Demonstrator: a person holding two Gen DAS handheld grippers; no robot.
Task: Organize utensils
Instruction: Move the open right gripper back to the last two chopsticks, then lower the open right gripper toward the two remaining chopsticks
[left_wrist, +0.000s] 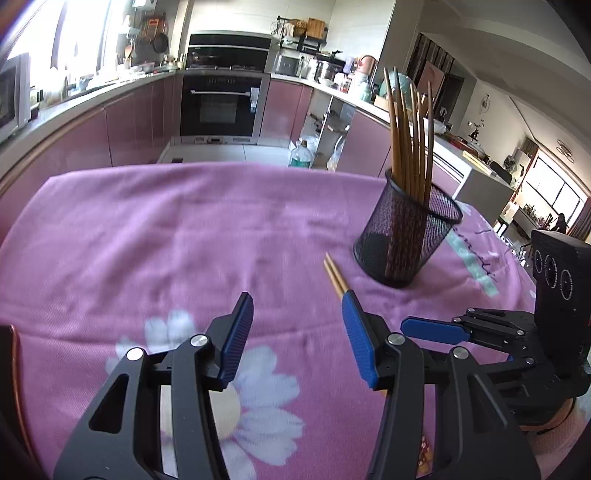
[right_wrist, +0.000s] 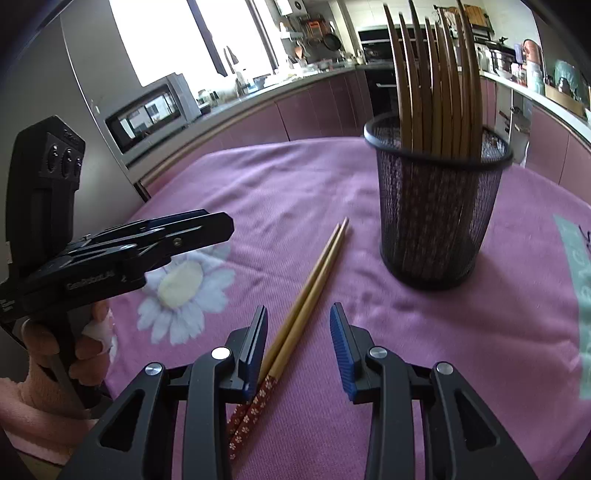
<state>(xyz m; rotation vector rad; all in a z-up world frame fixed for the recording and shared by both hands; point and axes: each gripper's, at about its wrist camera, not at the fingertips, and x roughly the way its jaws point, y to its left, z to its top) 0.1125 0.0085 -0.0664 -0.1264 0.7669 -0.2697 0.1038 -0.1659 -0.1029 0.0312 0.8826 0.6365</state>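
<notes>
A round table covered by a pink cloth (left_wrist: 155, 236) printed with white daisies stands in a kitchen with pink cabinets. On the cloth, toward the far right, a black mesh holder (right_wrist: 439, 206) stands upright, filled with a bundle of wooden chopsticks (right_wrist: 436, 85) that rise well above its rim. Just near and left of the holder, apart from it, a loose pair of chopsticks (right_wrist: 314, 280) lies flat on the cloth, the two sticks side by side and touching, their pale tips pointing toward the holder and their red flower-patterned ends nearest the camera. The right gripper (right_wrist: 298, 347) hangs low over this pair with its blue-padded fingers (right_wrist: 341, 347) spread apart; the sticks run up between them, close beside the left finger, with a clear gap to the right finger, and neither pad presses on them. The left gripper (left_wrist: 297, 332) is to the left of the pair, over a printed daisy, its fingers spread wider with nothing between them but bare cloth; from its camera only the tips of the loose pair show, just beyond its right finger. A hand (right_wrist: 74, 343) in a pink sleeve grips its handle.
</notes>
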